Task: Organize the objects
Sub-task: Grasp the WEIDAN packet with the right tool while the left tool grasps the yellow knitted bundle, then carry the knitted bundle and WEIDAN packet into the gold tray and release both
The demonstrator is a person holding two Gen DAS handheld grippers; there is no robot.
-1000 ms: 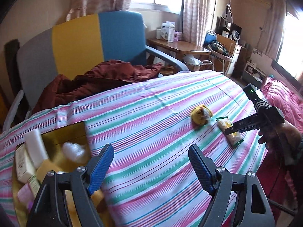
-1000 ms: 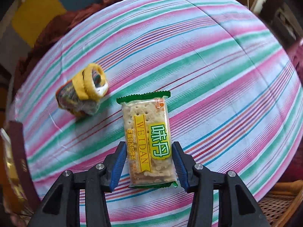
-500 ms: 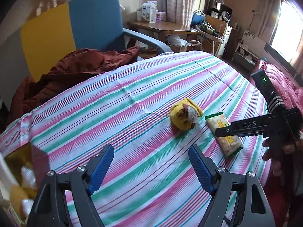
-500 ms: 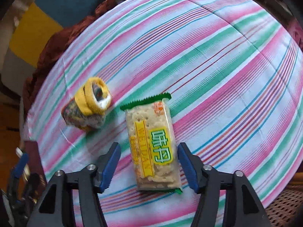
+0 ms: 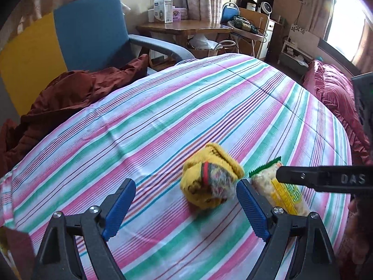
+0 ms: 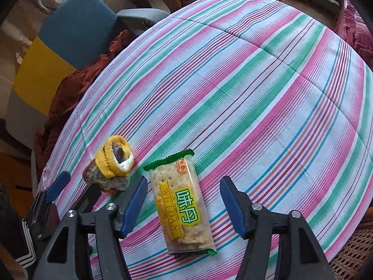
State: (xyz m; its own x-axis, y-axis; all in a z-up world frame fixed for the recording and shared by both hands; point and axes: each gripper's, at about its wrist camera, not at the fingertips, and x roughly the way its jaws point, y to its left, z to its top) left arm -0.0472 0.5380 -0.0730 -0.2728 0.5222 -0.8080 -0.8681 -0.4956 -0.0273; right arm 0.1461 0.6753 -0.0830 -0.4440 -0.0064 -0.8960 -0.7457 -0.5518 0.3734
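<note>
Because the cracker pack (image 6: 183, 206) lies flat on the striped table (image 6: 256, 81) with its long side running straight away from the right gripper (image 6: 184, 205), the blue fingers sit one on each long side — not touching it. That gripper has just been opening, and now stands partly open with the pack loose between its fingers. Just beside the pack, on its left, sits the rolled yellow sock (image 5: 211, 179). The left gripper (image 5: 186, 210) is the nearer one to the sock; the sock lies just ahead of its fingers, closer to the right-hand one. Its jaws have just been opening too — they are wide, with nothing held.
</note>
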